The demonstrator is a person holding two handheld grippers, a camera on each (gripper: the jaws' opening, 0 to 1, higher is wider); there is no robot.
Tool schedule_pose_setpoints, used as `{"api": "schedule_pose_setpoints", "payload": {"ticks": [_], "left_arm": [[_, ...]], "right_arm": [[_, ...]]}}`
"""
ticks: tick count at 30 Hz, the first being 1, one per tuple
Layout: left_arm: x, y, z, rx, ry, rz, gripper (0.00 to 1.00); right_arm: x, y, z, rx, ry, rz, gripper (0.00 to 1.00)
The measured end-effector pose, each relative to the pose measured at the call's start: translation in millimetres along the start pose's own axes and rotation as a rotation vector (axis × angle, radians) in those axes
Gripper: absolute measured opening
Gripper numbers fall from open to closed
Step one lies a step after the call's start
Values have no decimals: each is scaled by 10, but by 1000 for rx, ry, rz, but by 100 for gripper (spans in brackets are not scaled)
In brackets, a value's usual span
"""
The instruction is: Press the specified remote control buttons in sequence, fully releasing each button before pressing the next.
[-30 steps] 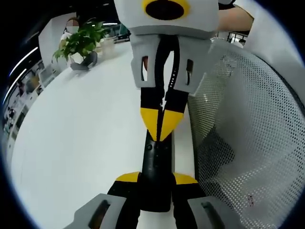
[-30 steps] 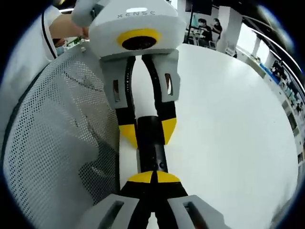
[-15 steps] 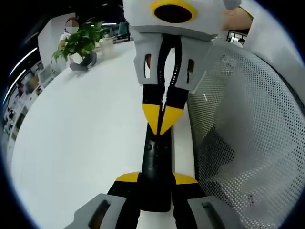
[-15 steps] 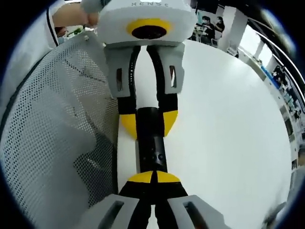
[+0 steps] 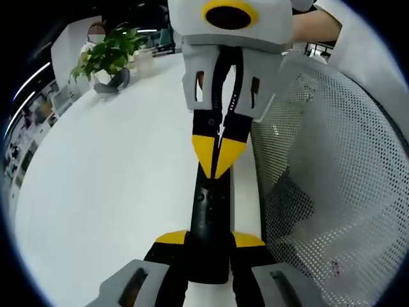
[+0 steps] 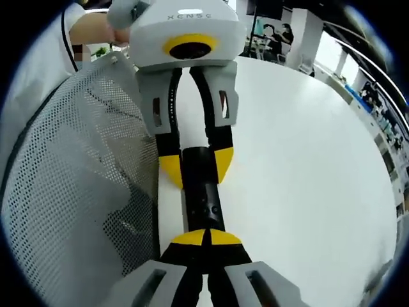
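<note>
Left gripper (image 5: pixel 209 242) pinches the black remote (image 5: pixel 209 217) by 1 end over the white table (image 5: pixel 102 173). Right gripper (image 6: pixel 206 238), tips pressed together, points at its top face, slightly farther up the remote than 0.5 s ago.

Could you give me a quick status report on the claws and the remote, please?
Left claw shut on the remote. Right claw shut, tips on the remote's top. White mesh chair back close beside; table otherwise open.
</note>
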State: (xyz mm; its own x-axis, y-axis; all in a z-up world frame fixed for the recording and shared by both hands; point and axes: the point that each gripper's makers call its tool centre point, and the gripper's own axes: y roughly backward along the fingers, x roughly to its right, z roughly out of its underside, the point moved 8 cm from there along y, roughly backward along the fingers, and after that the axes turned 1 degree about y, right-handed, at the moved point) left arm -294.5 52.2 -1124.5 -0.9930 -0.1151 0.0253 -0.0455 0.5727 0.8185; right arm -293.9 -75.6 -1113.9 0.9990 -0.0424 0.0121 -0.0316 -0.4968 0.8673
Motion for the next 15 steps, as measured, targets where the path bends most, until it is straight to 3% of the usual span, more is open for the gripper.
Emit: {"api": "schedule_pose_setpoints", "payload": {"ticks": [15], "left_arm": [[-2,0,6,12,1,-1,24]], "right_arm": [[26,61,105,-18,-18,-3,0]]}}
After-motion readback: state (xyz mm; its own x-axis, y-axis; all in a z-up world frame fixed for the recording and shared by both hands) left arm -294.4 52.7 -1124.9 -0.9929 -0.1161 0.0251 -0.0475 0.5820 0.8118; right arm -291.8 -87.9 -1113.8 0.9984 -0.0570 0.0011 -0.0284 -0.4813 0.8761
